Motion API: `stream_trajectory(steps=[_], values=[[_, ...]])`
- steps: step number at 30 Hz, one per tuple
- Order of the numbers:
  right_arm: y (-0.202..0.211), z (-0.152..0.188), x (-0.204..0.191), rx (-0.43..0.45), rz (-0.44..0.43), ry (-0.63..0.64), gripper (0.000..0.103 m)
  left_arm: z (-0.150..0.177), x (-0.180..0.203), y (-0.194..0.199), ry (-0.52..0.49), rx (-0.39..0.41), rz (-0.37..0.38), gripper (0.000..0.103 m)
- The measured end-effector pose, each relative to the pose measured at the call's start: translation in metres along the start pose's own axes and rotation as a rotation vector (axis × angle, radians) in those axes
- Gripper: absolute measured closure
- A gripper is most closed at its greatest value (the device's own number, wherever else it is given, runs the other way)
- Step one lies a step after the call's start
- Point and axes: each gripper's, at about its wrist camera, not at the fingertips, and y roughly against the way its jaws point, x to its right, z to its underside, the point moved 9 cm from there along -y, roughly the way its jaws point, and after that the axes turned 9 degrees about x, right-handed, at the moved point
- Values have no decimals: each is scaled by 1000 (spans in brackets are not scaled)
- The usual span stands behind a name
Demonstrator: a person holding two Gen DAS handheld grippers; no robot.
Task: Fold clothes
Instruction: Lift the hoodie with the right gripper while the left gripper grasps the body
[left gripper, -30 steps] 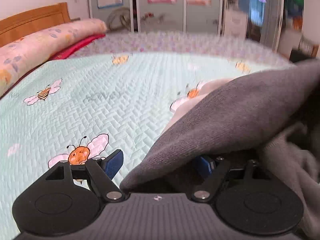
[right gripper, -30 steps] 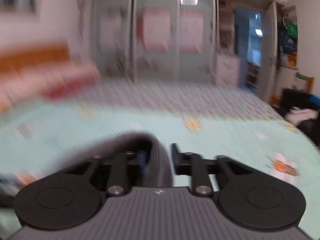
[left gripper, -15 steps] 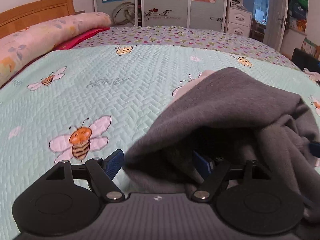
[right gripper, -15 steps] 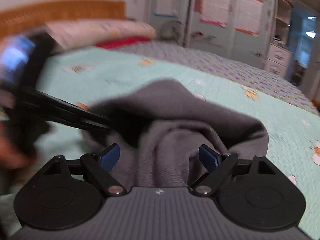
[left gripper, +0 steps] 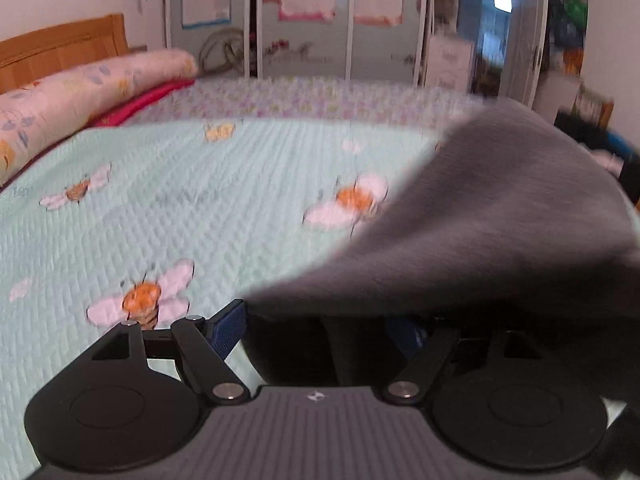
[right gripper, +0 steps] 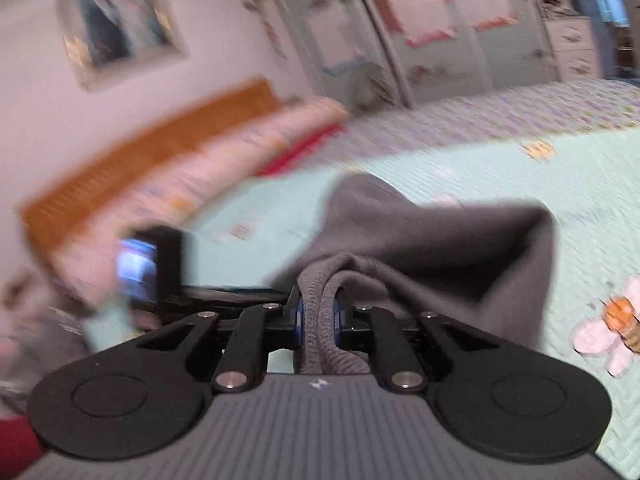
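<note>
The right gripper (right gripper: pixel 318 320) has its jaws clamped on a bunched, ribbed edge of the grey garment (right gripper: pixel 432 240), which rises from between the blue pads and spreads forward and to the right, draping down toward the bed (right gripper: pixel 580 184). So the cloth lies straight ahead of the right jaws and hangs from them, lifted off the quilt rather than spread flat.

The left gripper (left gripper: pixel 320 328) has its jaws wide apart — the left blue pad stands clear over the quilt, while the right one is in shadow under the garment (left gripper: pixel 500 216). The cloth drapes over the right half of that gripper and runs up and away to the right; the quilt (left gripper: pixel 180 208) to the left is bare. Nothing is pinched there that I can see.

The garment is held up at one point only, so its long axis is hard to read; it seems to stretch from the right gripper's grip out to the far right. Of the two, the left gripper is the free one and already sits under the fabric's near edge — closing on that edge would give a second hold for laying a fold. Both views are blurred, so finer detail of the hem is uncertain.
</note>
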Motion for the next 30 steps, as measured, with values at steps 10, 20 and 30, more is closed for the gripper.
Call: stream_trajectory(steps=[10,20,30], values=[[59,-43,112,135,206,-159,90,-18,54,-13,-96,-7,101,15],[69,22,167,75,492,-167,63,55,63,14,-121,-113,171,15],[79,43,140,102,500,-84,40,52,84,23,-130,-112,174,17]])
